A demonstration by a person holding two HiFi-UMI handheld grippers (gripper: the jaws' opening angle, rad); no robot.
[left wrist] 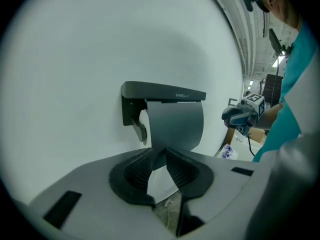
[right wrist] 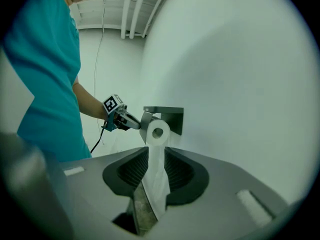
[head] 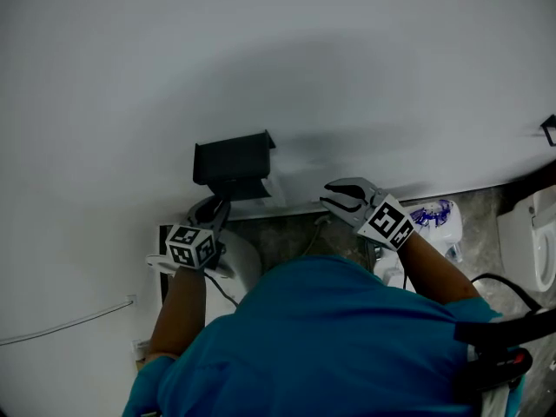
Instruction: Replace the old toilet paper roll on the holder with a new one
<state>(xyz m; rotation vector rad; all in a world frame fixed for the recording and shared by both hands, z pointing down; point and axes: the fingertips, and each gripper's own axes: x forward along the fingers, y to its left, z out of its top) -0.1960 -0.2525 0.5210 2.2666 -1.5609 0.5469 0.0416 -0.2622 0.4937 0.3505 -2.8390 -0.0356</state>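
A black holder [head: 233, 162] is fixed to the white wall. In the left gripper view its grey cover flap [left wrist: 175, 124] hangs down over the thin white roll [left wrist: 144, 125]. My left gripper [left wrist: 161, 154] is shut on the flap's lower edge, and in the head view it [head: 211, 208] sits just below the holder's left end. In the right gripper view the roll [right wrist: 158, 132] shows end-on. Its loose paper tail [right wrist: 156, 184] runs down between the jaws of my right gripper [right wrist: 156, 151], which is shut on it. In the head view that gripper [head: 334, 200] is right of the holder.
A wrapped pack of rolls with blue print [head: 437, 218] lies on the speckled floor by the wall. A white toilet [head: 534, 241] stands at the far right. A cable [head: 69, 322] runs along the wall at the left. The person's teal sleeve fills the bottom of the head view.
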